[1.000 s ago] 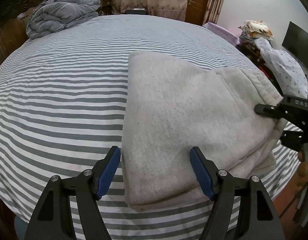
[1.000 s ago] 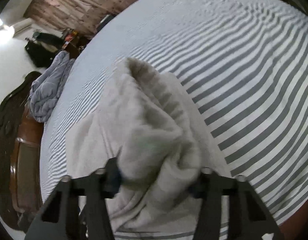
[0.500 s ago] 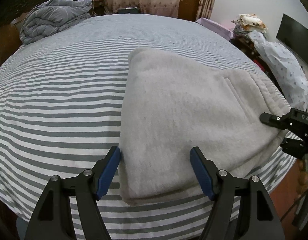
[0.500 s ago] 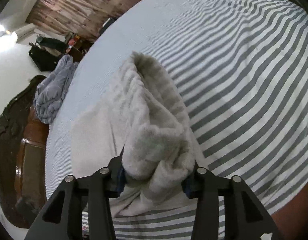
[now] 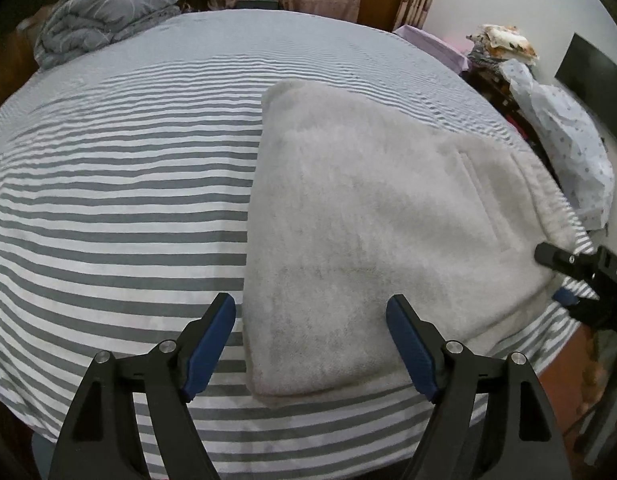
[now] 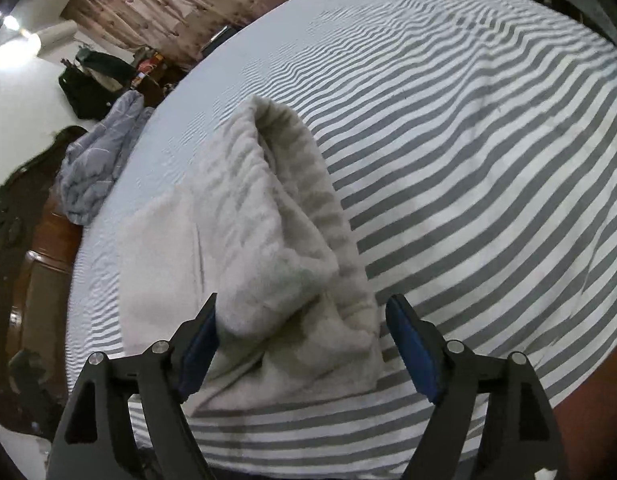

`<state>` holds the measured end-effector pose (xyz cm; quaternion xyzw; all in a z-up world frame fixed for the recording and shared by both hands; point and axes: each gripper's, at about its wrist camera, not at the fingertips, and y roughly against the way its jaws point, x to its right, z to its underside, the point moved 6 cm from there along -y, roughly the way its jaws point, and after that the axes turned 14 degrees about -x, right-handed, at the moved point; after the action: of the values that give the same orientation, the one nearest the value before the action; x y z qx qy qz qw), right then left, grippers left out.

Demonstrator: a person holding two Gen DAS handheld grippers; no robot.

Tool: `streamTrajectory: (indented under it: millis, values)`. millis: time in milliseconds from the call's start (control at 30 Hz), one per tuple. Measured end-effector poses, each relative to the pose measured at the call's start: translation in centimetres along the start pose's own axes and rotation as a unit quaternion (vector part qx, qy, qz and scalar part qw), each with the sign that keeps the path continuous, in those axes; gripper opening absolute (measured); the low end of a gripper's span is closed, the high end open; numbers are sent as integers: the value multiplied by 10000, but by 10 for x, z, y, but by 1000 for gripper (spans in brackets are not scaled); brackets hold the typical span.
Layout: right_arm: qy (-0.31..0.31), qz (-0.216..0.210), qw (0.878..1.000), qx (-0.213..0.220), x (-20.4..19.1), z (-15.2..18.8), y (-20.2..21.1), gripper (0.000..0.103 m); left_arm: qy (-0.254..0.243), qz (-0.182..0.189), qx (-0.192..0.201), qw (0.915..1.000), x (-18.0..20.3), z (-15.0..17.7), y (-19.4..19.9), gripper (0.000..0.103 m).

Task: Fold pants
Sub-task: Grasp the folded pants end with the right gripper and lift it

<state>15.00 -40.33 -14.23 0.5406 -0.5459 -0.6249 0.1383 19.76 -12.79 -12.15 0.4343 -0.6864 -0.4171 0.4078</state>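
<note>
The grey fleece pants (image 5: pixel 372 232) are lying folded into a compact rectangle near the front edge of the bed (image 5: pixel 120 184), on its striped sheet. The waistband end (image 6: pixel 292 248) is bulging upward in loose ridges rather than lying flat. The right hand-held gripper (image 6: pixel 304 340) is sitting with jaws spread on either side of that bulge, one pad brushing the cloth but pinching nothing. The left hand-held gripper (image 5: pixel 310 340) is hovering with jaws spread over the near left corner of the pants, holding nothing. Judging by the layout, the step in hand is releasing and tidying the fold. To do it well, back the right hand-held gripper straight away without dragging the fleece, then press the raised waistband down so the layers align. A rumpled duvet (image 5: pixel 104 16) is lying at the far corner.
</note>
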Motion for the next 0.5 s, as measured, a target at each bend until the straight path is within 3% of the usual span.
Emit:
streamTrajectory:
  millis: [233, 500]
  values:
    - [33, -684, 9971, -330, 18, 14, 7, 84, 443, 731, -207, 9961, -31, 4, 14, 78]
    - [90, -1267, 9914, -321, 36, 23, 12, 97, 782, 1337, -389, 9872, -56, 9, 18, 82]
